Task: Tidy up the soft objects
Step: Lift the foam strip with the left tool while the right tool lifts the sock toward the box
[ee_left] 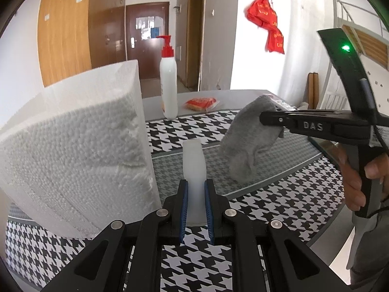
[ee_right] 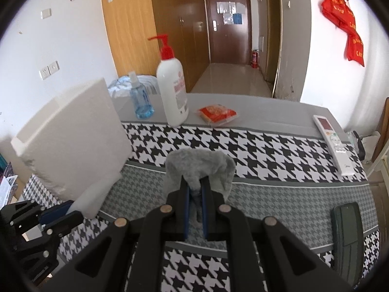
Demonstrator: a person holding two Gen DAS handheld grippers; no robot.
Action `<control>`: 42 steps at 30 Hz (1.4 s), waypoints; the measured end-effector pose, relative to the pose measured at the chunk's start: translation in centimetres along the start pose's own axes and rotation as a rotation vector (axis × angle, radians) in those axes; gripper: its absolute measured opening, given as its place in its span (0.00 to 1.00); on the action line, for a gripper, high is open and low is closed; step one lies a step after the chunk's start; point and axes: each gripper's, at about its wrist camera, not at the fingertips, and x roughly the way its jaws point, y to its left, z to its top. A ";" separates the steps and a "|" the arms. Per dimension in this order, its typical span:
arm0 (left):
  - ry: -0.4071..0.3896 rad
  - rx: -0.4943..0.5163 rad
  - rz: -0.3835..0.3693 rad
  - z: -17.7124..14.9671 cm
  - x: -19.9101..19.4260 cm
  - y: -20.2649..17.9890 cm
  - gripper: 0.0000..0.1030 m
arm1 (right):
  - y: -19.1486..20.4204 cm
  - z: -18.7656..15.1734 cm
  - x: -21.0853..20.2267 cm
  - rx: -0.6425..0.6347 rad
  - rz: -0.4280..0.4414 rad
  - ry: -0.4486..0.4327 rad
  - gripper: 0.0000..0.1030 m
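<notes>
My left gripper (ee_left: 196,182) is shut on the thin edge of a white foam sheet (ee_left: 194,165); the same sheet shows in the right wrist view (ee_right: 93,200) by the left gripper (ee_right: 70,210). A large white foam block (ee_left: 73,146) stands tilted on the table at the left, also in the right wrist view (ee_right: 73,141). My right gripper (ee_right: 194,181) is shut on a grey fuzzy sock (ee_right: 200,165) and holds it above the houndstooth tablecloth (ee_right: 279,150). In the left wrist view the sock (ee_left: 248,146) hangs from the right gripper (ee_left: 263,118).
A white pump bottle (ee_right: 172,90), a blue spray bottle (ee_right: 141,99), an orange snack packet (ee_right: 217,114), a white remote (ee_right: 334,143) and a dark wallet-like case (ee_right: 347,241) lie on the table. A crumpled plastic bag (ee_right: 121,85) sits behind the bottles.
</notes>
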 end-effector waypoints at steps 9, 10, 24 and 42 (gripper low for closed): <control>-0.059 0.021 0.003 1.2 -1.5 0.2 0.14 | 1.3 0.1 -2.3 0.003 0.015 -0.069 0.11; -0.065 0.021 0.003 1.2 -1.5 0.3 0.14 | 1.5 0.1 -2.7 0.006 0.016 -0.080 0.11; -0.168 0.057 0.015 3.0 -4.1 -0.1 0.15 | 3.2 0.6 -6.5 0.015 0.042 -0.190 0.11; -0.311 0.050 0.057 5.4 -7.3 1.0 0.15 | 5.1 1.8 -8.9 -0.001 0.054 -0.282 0.11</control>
